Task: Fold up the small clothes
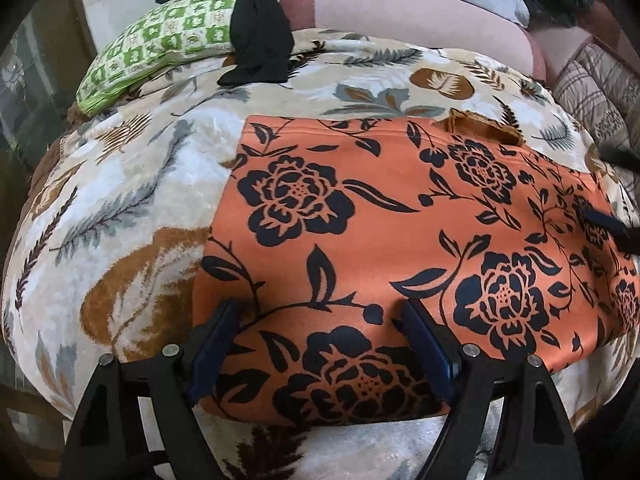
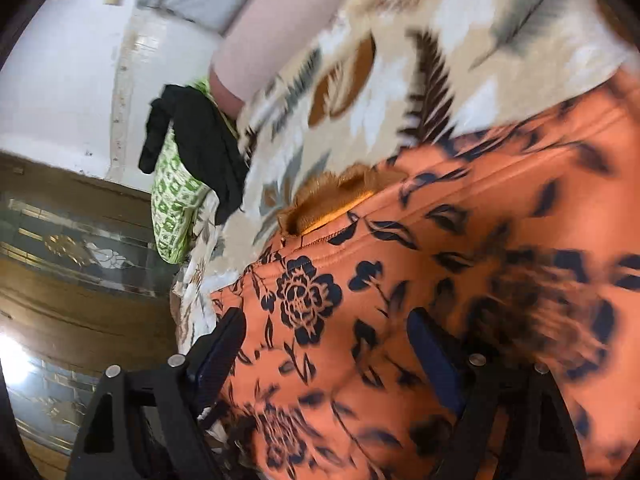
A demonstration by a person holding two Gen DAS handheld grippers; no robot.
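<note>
At the far left of the bed, a green-patterned pillow (image 1: 160, 40) with a black garment (image 1: 260, 28) draped over it sits well apart, likely set aside so the leaf-print blanket (image 1: 120, 184) gives open room for folding. In the middle, the orange floral cloth (image 1: 360, 220) lies spread flat there, and the left gripper (image 1: 320, 320) hangs over its near edge with jaws open and empty, seemingly placed to pinch that hem. Further right, the right gripper (image 2: 328, 336) hovers over the same cloth, jaws also open, holding nothing.

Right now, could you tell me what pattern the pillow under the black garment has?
Green and white squares on the pillow; clearest in the left wrist view.
</note>
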